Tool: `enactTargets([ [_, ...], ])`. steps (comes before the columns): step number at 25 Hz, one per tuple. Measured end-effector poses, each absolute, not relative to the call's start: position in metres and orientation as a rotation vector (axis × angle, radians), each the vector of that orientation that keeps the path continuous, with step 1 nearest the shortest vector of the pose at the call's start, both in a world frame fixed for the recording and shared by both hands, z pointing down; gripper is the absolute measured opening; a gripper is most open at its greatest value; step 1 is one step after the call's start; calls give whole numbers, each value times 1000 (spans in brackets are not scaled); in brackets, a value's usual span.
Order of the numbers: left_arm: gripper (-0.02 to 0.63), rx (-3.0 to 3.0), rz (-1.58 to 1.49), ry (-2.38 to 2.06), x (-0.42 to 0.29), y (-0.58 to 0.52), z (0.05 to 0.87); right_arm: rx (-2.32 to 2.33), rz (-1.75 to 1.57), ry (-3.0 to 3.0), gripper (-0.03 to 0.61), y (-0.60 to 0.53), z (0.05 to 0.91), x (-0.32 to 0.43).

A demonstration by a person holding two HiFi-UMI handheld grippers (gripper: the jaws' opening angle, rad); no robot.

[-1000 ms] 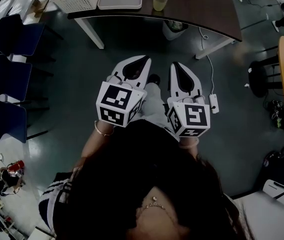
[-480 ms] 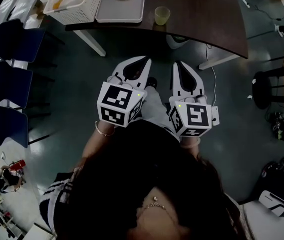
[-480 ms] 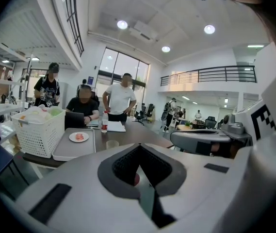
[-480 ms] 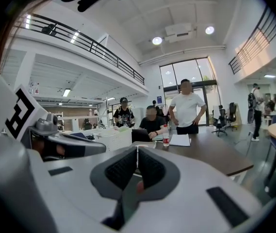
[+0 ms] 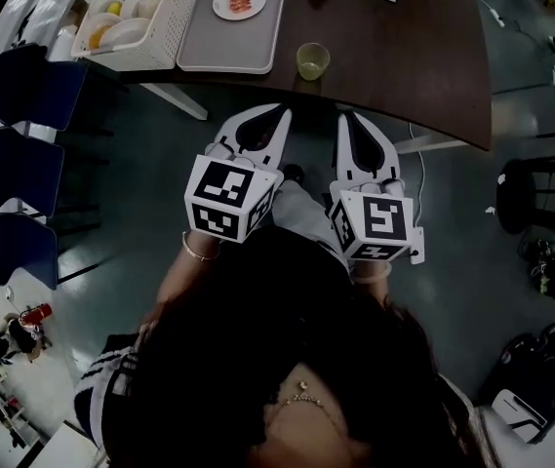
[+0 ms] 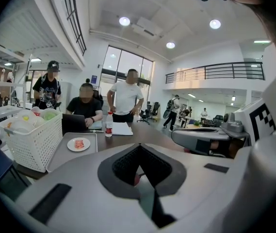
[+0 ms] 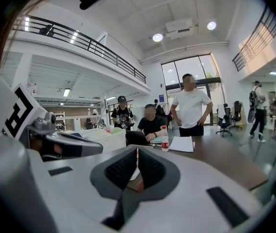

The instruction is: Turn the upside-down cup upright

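Left gripper (image 5: 275,117) and right gripper (image 5: 348,123) hang side by side over the floor, just short of the dark table's (image 5: 404,57) near edge. Both have their jaws pressed together with nothing between them. The yellow-green cup (image 5: 312,61) stands on the table close to that near edge, just right of the grey tray (image 5: 214,42), which carries a small plate (image 5: 239,1). A white basket (image 5: 150,37) sits left of the tray.

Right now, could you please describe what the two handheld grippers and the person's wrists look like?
The left gripper and right gripper are white, tapered shells with dark textured pads inside. Each carries a white cube with black square markers at its rear. A thin bracelet circles the left wrist.
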State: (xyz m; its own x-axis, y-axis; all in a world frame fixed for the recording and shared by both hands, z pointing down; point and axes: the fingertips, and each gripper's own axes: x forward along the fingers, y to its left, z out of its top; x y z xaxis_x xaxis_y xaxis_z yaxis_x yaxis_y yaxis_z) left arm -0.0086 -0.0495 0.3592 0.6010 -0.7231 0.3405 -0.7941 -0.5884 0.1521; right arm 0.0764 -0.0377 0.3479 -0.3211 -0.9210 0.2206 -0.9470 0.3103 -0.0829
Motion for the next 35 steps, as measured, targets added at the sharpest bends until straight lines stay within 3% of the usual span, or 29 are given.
enactTargets([
  [12,2,2485,357,-1302,7,-140,368,1655,259,-2450,18,-134,357,93],
  [31,2,2450,400,-1272,-13,-198,383,1608,310,-2417,23,-195,408,81],
  [35,2,2440,412,-1266,-19,-207,387,1572,353,-2414,101,-204,422,75],
])
